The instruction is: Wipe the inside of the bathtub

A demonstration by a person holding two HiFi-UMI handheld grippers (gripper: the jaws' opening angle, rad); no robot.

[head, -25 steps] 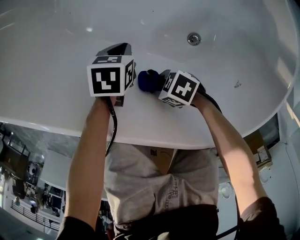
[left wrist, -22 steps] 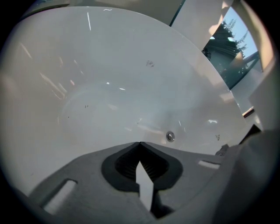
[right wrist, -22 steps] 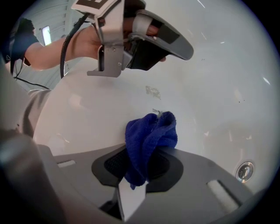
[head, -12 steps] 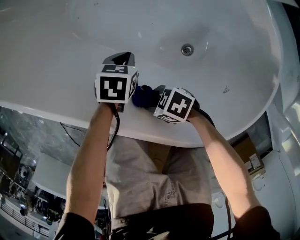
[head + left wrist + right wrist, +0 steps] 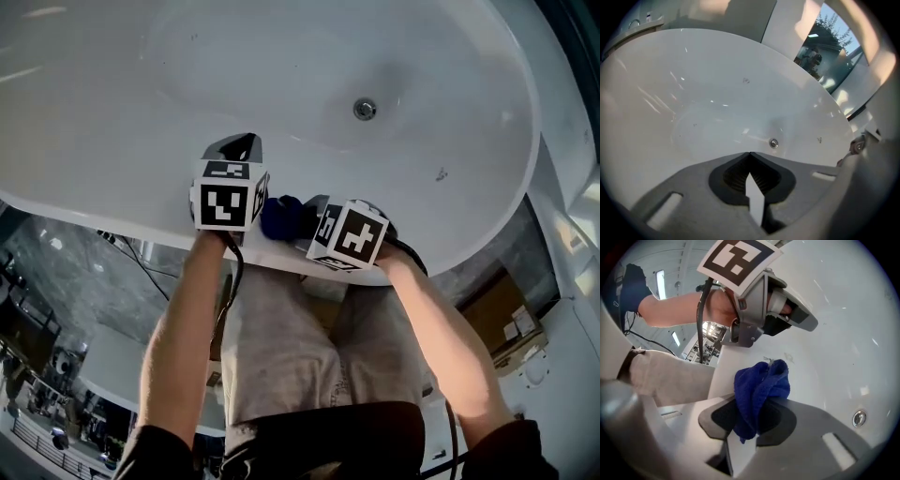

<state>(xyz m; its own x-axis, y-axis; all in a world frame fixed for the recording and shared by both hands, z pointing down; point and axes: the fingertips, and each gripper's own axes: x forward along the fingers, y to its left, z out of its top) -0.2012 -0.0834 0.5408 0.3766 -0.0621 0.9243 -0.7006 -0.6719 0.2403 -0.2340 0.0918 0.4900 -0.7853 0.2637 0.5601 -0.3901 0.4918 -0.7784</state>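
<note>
The white bathtub point(image 5: 141, 112) fills the upper head view, its drain point(image 5: 365, 109) at the far right of the basin. My right gripper point(image 5: 302, 217) is shut on a bunched blue cloth point(image 5: 760, 389), which sticks out past its jaws just above the tub's near rim. The blue cloth point(image 5: 279, 217) shows between the two marker cubes. My left gripper point(image 5: 238, 147) hovers over the near rim, shut with nothing in it; its jaws meet at the tip point(image 5: 749, 153), and the drain point(image 5: 774, 143) lies beyond.
A small dark mark point(image 5: 440, 173) sits on the tub's right wall. Below the rim are the person's arms and light trousers point(image 5: 309, 356). A black cable point(image 5: 228, 281) runs along the left forearm. A cardboard box point(image 5: 502, 314) stands on the floor at right.
Both grippers have pulled back toward the tub's near rim with the cloth. The head view has drawn away, so more of the basin shows.
</note>
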